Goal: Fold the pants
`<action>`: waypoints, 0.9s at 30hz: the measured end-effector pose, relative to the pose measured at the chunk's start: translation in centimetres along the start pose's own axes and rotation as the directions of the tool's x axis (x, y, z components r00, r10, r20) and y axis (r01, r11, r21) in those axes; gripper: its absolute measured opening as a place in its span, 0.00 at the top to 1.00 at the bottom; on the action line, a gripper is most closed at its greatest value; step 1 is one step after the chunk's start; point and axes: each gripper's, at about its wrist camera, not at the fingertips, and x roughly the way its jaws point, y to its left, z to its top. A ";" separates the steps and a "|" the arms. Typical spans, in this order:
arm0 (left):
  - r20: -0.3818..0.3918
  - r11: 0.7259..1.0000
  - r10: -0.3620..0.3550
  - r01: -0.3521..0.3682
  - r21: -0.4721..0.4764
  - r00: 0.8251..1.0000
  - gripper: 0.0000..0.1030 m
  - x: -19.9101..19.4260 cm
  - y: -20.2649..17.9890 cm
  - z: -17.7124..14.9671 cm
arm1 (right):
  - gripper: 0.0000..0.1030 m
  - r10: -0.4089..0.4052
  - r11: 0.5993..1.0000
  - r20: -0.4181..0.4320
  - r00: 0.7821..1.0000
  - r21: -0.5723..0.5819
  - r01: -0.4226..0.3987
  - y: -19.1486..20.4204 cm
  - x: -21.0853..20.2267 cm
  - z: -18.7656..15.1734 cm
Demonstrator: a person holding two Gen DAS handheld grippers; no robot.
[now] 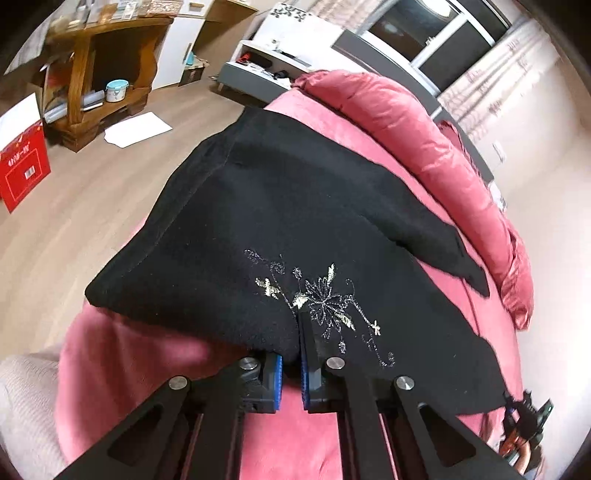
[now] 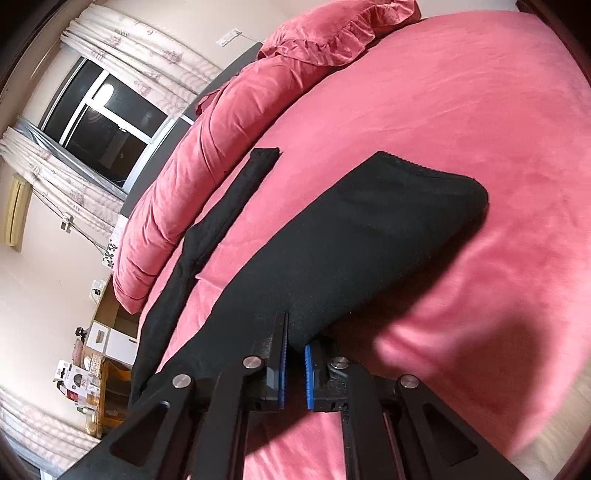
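Black pants (image 1: 280,206) with pale floral embroidery (image 1: 321,299) hang over the pink bed (image 1: 369,125). My left gripper (image 1: 295,354) is shut on the near edge of the pants, beside the embroidery, holding it lifted. In the right wrist view, my right gripper (image 2: 293,350) is shut on the pants (image 2: 369,229) too; a folded black part stretches away from it above the bed (image 2: 461,110). A narrow black strip (image 2: 236,195) of the pants lies on the bed to the left. The right gripper also shows at the lower right edge of the left wrist view (image 1: 528,417).
A rolled pink duvet (image 1: 424,129) and a frilled pillow (image 2: 332,33) lie along the bed's far side. A wooden shelf unit (image 1: 99,74), red box (image 1: 22,166) and white paper (image 1: 136,129) stand on the wood floor. A window (image 2: 107,125) with curtains is behind.
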 end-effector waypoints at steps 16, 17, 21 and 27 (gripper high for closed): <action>-0.132 0.998 0.013 -0.022 -0.062 0.991 0.73 -2.0 0.9 -2.8 | 0.68 -0.321 0.944 0.018 0.947 -0.075 0.321 -1.4 -1.9 -0.8; -0.105 0.998 0.014 -0.019 -0.052 0.994 0.73 -2.9 0.8 -2.8 | 0.66 -0.335 0.935 0.054 0.941 -0.102 0.338 -0.8 -2.6 -0.6; 0.061 0.999 0.051 -0.052 0.016 0.997 0.66 -6.4 0.4 -0.9 | 0.56 -0.338 0.897 0.183 0.923 -0.236 0.375 3.3 -4.2 -0.5; 0.111 0.997 0.070 -0.071 0.008 0.991 0.50 -4.3 1.3 6.3 | 0.56 -0.251 0.846 0.127 0.960 -0.454 0.281 10.1 0.2 -2.9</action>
